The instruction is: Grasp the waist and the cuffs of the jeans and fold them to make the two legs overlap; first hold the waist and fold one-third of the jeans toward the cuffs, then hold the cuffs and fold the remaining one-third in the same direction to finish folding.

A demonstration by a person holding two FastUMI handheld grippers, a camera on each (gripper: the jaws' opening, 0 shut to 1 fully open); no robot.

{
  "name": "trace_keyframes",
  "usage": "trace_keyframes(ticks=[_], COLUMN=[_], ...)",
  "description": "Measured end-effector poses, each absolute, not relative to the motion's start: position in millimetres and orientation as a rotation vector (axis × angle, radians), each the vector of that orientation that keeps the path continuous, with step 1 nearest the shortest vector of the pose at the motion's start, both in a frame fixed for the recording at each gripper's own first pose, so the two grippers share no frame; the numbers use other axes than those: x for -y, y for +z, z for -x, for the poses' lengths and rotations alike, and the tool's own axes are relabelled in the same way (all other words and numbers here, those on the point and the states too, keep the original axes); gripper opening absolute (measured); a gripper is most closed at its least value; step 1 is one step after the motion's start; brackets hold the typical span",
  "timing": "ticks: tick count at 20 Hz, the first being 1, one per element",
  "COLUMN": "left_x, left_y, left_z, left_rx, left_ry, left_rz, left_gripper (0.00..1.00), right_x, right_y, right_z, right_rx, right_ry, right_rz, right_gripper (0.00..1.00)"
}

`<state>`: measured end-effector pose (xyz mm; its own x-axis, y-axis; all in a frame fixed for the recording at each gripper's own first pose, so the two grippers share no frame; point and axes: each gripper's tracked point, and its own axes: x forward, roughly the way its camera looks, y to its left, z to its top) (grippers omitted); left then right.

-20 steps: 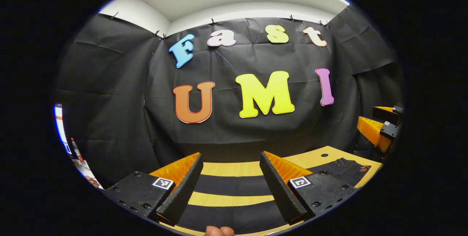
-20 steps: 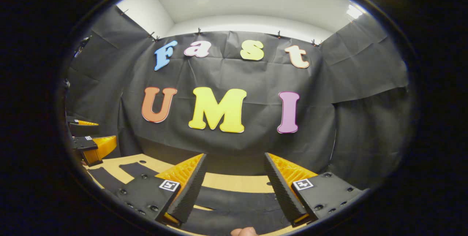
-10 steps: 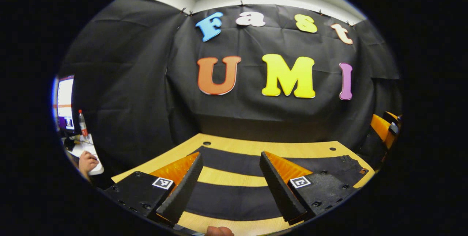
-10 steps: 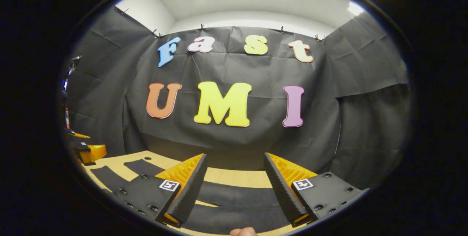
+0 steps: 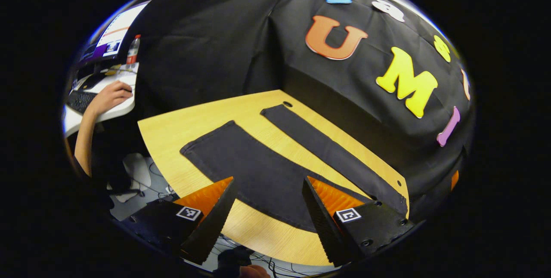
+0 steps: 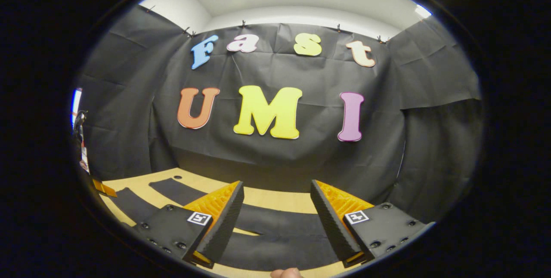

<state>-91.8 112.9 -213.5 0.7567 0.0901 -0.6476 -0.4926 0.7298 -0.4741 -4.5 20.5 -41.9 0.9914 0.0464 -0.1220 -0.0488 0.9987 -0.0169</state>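
1. The booth's wall [image 6: 275,157] around you is black cloth, matte and creased, pinned up along its top edge and hanging in soft folds at the corners.
2. Your desk [image 5: 189,125] has a smooth, pale wood-grain top with a rounded corner and small dark round holes near its far edge.
3. The jeans [image 5: 249,170] lie flat on that desk, dark and matte. In the left gripper view the two legs lie apart as long straight bands with a strip of bare wood between them, the nearer leg ending in a squared cuff. In the right gripper view the jeans [image 6: 275,243] spread under and beyond your fingers.
4. Your left gripper [image 5: 267,222] hangs above the desk's near edge with its jaws released and nothing between them. The fingers are wedge-shaped with ribbed inner faces, each mounted on a flat block with a small square marker.
5. Your right gripper [image 6: 275,226] hovers low over the jeans, jaws likewise spread apart and gripping nothing, with the same ribbed wedge fingers.
6. Off to the side in the left gripper view, a person's forearm [image 5: 88,116] rests on a white rounded side table [image 5: 109,112], where a clear plastic bottle [image 5: 133,50] stands beside a monitor [image 5: 112,35].
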Motion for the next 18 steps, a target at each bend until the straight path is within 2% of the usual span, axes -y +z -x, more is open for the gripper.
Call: trace_keyframes(ticks=[5,7,9,11,13,16,18], left_x=[-116.0,-123.0,-127.5,-134.0,-139.4,-143.3,-148.1], left_y=[-263.2,-273.3,-278.8,-289.1,-292.0,-292.9,-299.3], left_z=[96.2,92.1,86.4,84.4,73.9,56.4,47.4], left_rx=[-0.789,-0.817,-0.836,-0.877,-0.874,-0.879,-0.871], left_ry=[0.410,0.441,0.470,0.509,0.516,0.524,0.535], left_rz=[0.990,1.038,1.089,1.130,1.152,1.215,1.234], left_gripper=[0.98,0.98,1.00,0.98,1.00,0.94,0.94], right_x=[-16.0,-7.3,8.3,23.0,34.7,49.3,57.4], right_y=[-50.3,-57.4,-66.0,-70.3,-72.9,-79.8,-86.4], right_z=[-3.2,-5.9,-6.1,-8.8,-12.1,-14.7,-13.4], right_rx=[-0.147,-0.171,-0.204,-0.220,-0.231,-0.250,-0.271], right_ry=[0.042,0.030,-0.002,-0.038,-0.068,-0.099,-0.122], right_rz=[0.038,0.046,0.052,0.053,0.059,0.071,0.073], right_gripper=[0.92,0.95,0.92,0.92,0.95,0.93,0.94])
